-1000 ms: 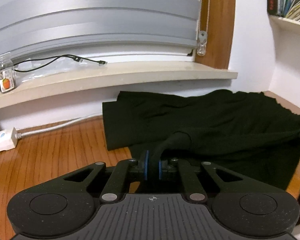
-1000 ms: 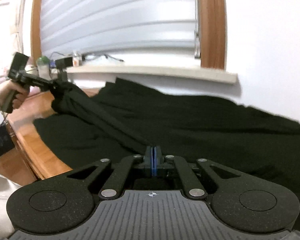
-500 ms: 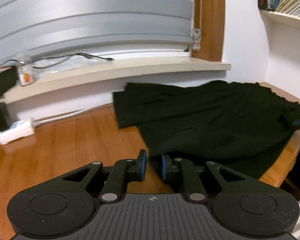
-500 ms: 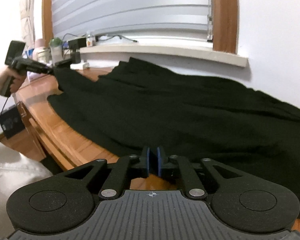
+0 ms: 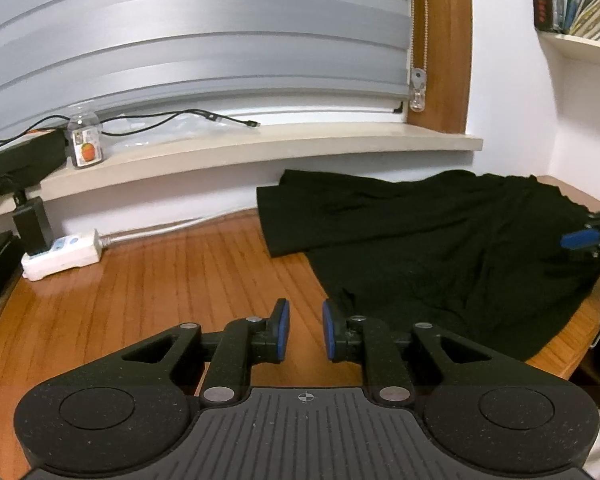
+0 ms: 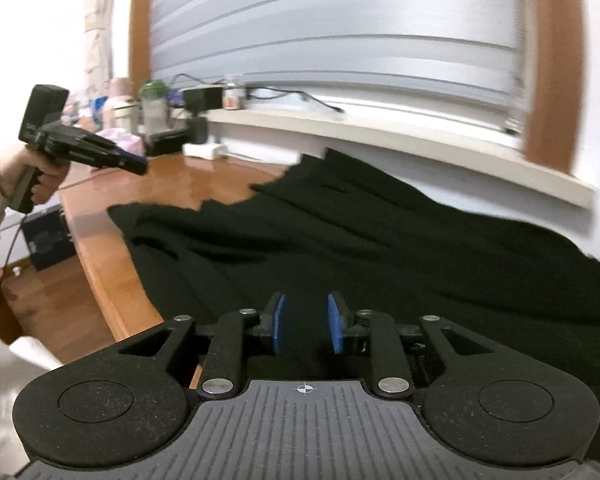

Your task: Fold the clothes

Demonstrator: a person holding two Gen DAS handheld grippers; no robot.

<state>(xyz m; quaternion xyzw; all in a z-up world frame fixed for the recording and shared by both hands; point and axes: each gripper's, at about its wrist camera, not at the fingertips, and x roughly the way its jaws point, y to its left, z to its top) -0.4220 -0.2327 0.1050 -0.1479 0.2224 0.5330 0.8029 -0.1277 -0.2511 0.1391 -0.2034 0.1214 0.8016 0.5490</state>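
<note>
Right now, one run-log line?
left gripper: open, empty | right gripper: opening, empty | black fabric garment: flat on wooden table

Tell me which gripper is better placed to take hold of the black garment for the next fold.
Right, probably. The right gripper hangs directly over the black garment, fingers opening with nothing pinched. The left gripper is open over bare wooden table, beside the garment's edge.

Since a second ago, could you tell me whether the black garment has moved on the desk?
Yes. The black garment no longer rises to the left gripper; against the window sill, it lies flat.
</note>
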